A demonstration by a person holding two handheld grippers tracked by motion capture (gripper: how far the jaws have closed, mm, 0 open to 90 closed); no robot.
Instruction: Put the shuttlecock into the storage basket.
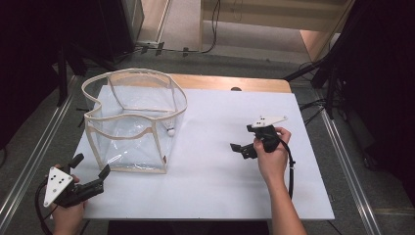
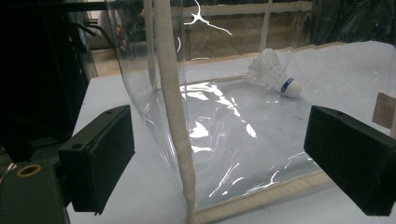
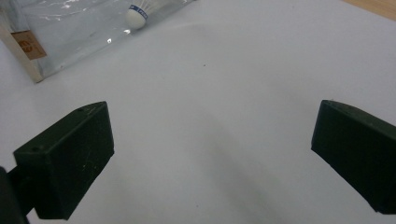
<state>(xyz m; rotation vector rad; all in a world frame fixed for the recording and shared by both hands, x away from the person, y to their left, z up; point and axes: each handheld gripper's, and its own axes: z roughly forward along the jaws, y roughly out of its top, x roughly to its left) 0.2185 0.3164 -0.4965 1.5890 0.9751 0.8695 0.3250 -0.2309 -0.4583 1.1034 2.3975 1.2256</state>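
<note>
high view: left tool gapes wide, empty, near the clear bag's near-left corner; right tool wide open, empty, over the bench; shuttlecock inside the bag.

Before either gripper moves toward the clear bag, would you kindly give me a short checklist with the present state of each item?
1. Left gripper open: ok, jaws wide apart in its own view.
2. Right gripper open and empty: ok, nothing between its jaws.
3. Bag upright with mouth open: ok, the rim holds a wide loop.
4. Shuttlecock located: ok, it lies on its side by the bag's far wall; inside or just outside, cannot tell.
5. Left gripper lined up with a bag edge: ok, the seam stands between its jaws, not yet gripped.
6. Table free between right gripper and bag: ok.
</note>
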